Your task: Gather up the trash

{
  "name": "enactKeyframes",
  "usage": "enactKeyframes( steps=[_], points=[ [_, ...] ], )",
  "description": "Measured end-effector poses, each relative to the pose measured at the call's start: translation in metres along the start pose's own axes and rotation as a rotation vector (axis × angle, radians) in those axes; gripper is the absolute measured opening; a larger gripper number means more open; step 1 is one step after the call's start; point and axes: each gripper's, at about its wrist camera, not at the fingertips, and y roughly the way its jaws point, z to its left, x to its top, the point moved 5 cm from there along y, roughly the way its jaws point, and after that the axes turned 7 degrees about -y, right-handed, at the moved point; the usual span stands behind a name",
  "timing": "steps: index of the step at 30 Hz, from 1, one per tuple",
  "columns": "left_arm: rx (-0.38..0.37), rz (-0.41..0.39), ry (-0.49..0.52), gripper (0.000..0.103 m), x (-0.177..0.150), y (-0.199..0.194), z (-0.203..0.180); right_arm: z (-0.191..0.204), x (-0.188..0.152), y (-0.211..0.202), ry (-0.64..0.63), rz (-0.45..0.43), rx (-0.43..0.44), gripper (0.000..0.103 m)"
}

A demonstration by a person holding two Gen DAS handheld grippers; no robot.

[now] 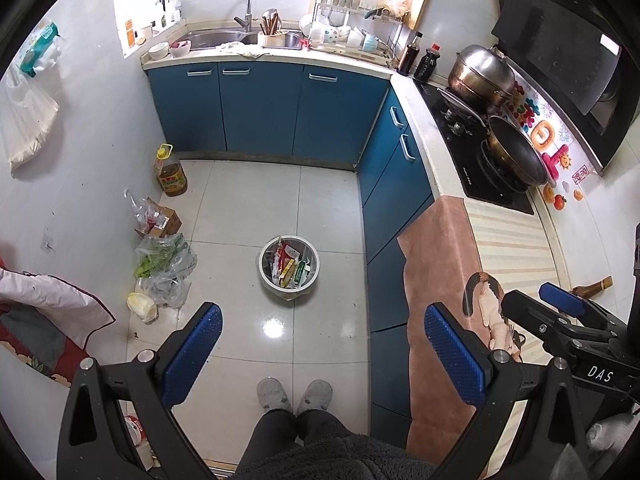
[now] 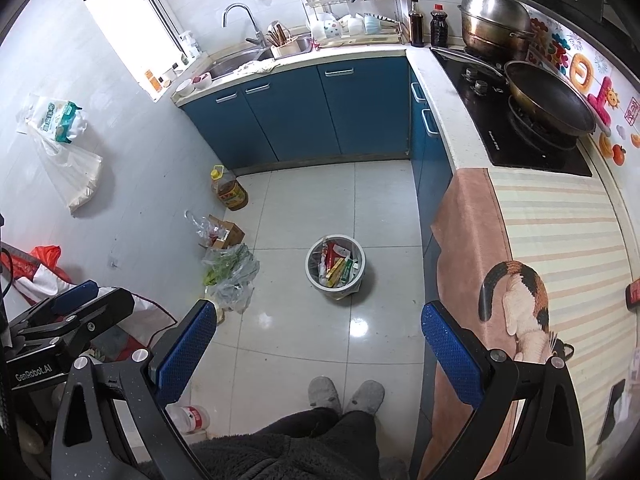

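A white trash bin point(image 1: 289, 268) stands in the middle of the tiled kitchen floor, holding several wrappers and small boxes; it also shows in the right wrist view point(image 2: 335, 266). My left gripper point(image 1: 322, 354) is open and empty, held high above the floor, nearer than the bin. My right gripper point(image 2: 318, 354) is open and empty, also high above the floor, its right finger over the cloth-covered counter edge. The right gripper's fingers point(image 1: 560, 300) show at the right of the left wrist view. The left gripper's fingers point(image 2: 76, 298) show at the left of the right wrist view.
Plastic bags with greens point(image 1: 164, 264), a cardboard box point(image 1: 162, 220) and an oil bottle point(image 1: 170, 172) sit along the left wall. Blue cabinets point(image 1: 260, 108), a sink and a stove with a wok point(image 1: 516, 152) run along the back and right. A patterned cloth point(image 2: 560, 248) covers the right counter. The person's slippers point(image 1: 294, 396) are below.
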Motion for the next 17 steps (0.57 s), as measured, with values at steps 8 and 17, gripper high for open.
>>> enactKeyframes(
  steps=[8, 17],
  points=[
    [-0.003, 0.003, 0.003, 0.103, 0.0008, -0.0003, 0.0003, -0.0027, -0.0005, -0.0009, 0.01, 0.0, -0.002, 0.103],
    [-0.005, 0.008, 0.008, 0.103, 0.0001, -0.0013, 0.0015, -0.0016, -0.0023, -0.0016, 0.015, 0.001, -0.006, 0.103]
  ],
)
